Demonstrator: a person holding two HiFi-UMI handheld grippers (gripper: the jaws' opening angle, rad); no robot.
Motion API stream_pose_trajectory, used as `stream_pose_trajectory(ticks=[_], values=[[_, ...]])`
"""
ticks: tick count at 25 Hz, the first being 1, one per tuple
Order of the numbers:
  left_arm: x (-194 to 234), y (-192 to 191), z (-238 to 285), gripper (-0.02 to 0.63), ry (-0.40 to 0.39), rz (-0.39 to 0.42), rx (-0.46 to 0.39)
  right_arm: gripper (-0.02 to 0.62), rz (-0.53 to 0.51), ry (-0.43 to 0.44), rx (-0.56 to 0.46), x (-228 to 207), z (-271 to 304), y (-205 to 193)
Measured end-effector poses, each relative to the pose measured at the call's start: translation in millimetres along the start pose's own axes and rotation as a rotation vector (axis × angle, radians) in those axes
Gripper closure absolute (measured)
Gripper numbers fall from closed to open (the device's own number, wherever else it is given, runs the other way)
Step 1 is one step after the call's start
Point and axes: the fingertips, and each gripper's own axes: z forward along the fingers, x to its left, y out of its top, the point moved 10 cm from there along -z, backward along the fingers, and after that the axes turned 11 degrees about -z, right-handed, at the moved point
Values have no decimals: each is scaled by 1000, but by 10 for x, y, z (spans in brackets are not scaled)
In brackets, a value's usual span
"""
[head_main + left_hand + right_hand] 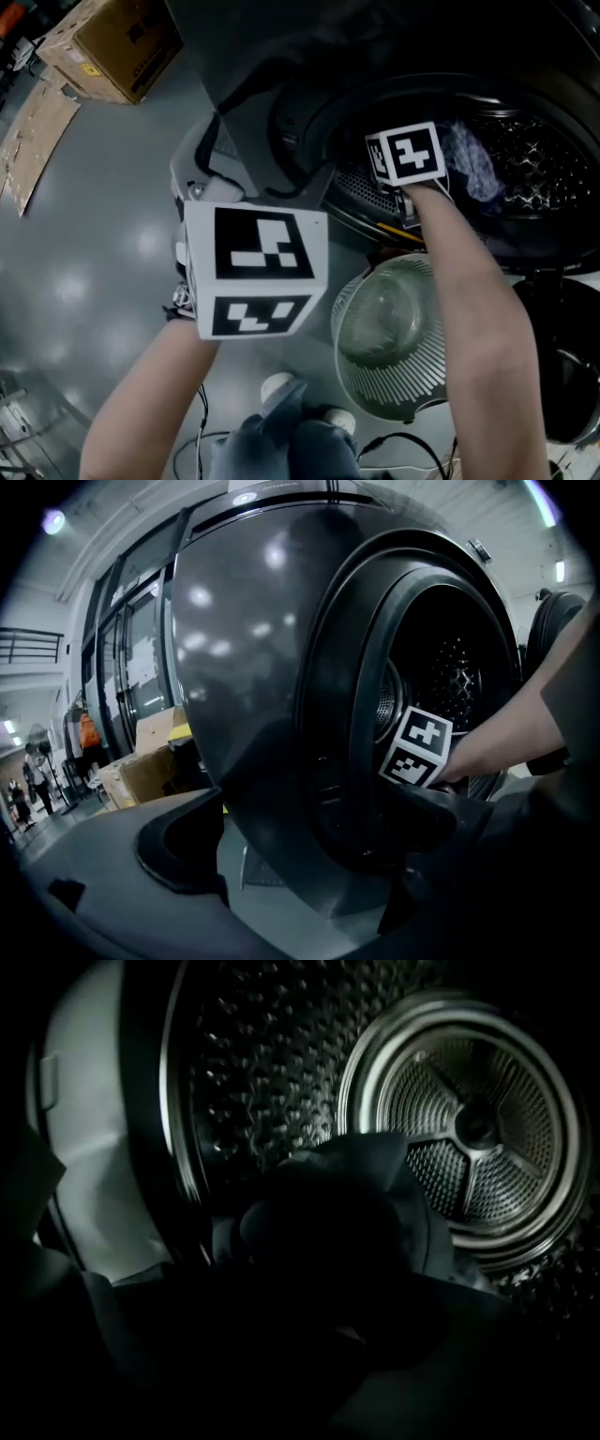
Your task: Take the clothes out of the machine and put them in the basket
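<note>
Machine: dark front-loader, mouth gaping.
Basket: white, slatted, on the floor just below that mouth.
Right gripper: forearm stretched out, tip angled down inside the drum.
Left gripper: hung outside, jaws apart, empty.
Clothes: bundle in the drum, between the right jaws; grip too dark to call.

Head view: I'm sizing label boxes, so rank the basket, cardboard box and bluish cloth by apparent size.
1. basket, partly behind an arm.
2. cardboard box, cut by the frame edge; close to the basket.
3. bluish cloth, clearly smallest.
</note>
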Motion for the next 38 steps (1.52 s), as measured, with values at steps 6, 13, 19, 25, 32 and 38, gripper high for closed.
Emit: stream_pose_trajectory(ticks=[6,13,19,25,32,38], values=[[-31,-34,-1,63,-12,15,-15,571,-45,-24,-21,24,-122,-55],[-113,0,-195,63,-45,-43,64,572,-99,-68,-143,178,-773,-320],[-325,46,-535,63,-61,-72,130,574,-96,-53,-158,272,-1425,-464],[-546,250,-857,63,-82,-56,153,574,-127,0,-140,398,-1969,-527],[-661,464,-1146,63,-52,-110,173,574,-15,31,-129,431,-2517,-617],[-753,585,-1387,63,-44,-150,198,574,71,60,-121,551,-2993,-658]])
